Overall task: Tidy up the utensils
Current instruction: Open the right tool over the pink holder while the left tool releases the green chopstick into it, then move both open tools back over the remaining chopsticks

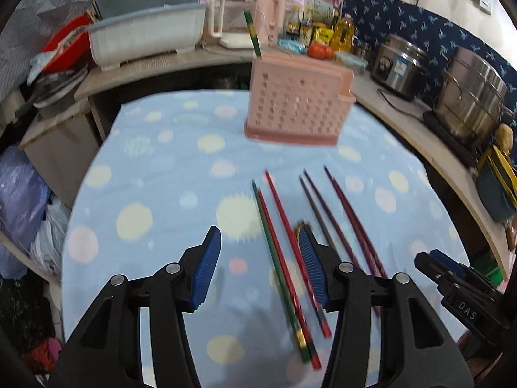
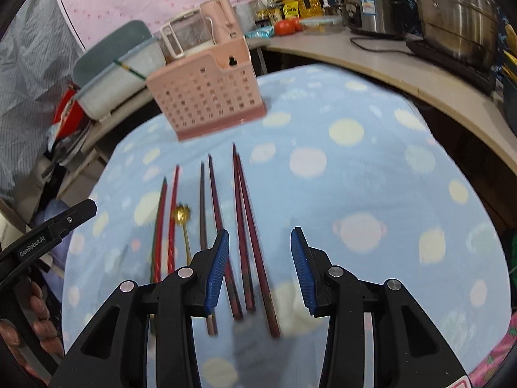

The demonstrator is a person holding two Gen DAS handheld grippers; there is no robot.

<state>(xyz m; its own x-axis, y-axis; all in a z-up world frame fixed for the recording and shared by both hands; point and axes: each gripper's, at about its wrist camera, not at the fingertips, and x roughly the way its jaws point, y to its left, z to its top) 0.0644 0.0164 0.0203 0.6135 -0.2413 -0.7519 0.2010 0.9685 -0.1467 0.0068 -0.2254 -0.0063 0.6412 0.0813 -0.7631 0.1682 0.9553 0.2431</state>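
Hovering both tools, left tool (image 1: 260, 266) and right tool (image 2: 260, 266), open and empty, before the holder (image 1: 295, 108); risking pinching several chopsticks (image 2: 245, 236) together, scattering neighbours.

Steel pots (image 2: 452, 13) on counter (image 2: 371, 61); tomato (image 1: 320, 51) beside oil bottle (image 1: 344, 34).

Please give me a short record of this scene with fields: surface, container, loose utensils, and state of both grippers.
surface: blue dotted cloth
container: pink holder, upright, one green chopstick inside
loose utensils: red and green chopsticks, dark chopsticks, gold spoon, all lying flat
left hand-held gripper: open, empty
right hand-held gripper: open, above dark chopsticks
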